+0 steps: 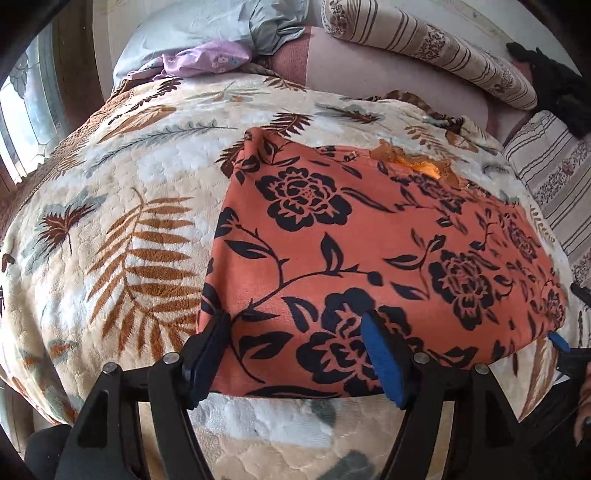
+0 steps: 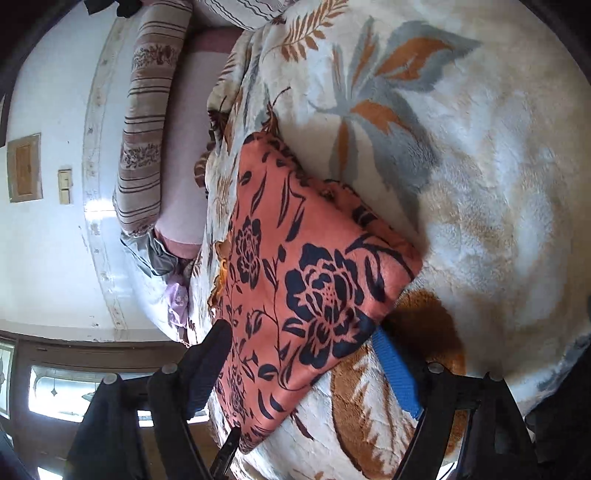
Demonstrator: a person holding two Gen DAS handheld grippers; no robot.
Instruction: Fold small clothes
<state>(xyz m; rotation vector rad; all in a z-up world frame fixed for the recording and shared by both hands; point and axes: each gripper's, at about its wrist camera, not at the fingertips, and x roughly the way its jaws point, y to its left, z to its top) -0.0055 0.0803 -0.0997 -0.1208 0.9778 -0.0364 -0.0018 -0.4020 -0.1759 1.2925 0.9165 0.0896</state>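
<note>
Blanket (image 1: 122, 206), leaf-printed, covers the bed. Orange garment (image 1: 369, 243) with black flowers lies folded flat on it. My left tool (image 1: 295, 343) straddles its near edge, jaws released; my right tool (image 2: 303, 354) likewise released around its corner.

Home bedroom: bed with fleece blanket (image 1: 122, 206), striped pillows (image 1: 436, 48), window (image 2: 62, 387).

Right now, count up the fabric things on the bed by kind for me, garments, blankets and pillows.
Garments: 2, the orange floral garment and the purple floral cloth
Blankets: 1, the leaf-print blanket
Pillows: 3, two striped pillows and a grey pillow
Total: 6
</note>
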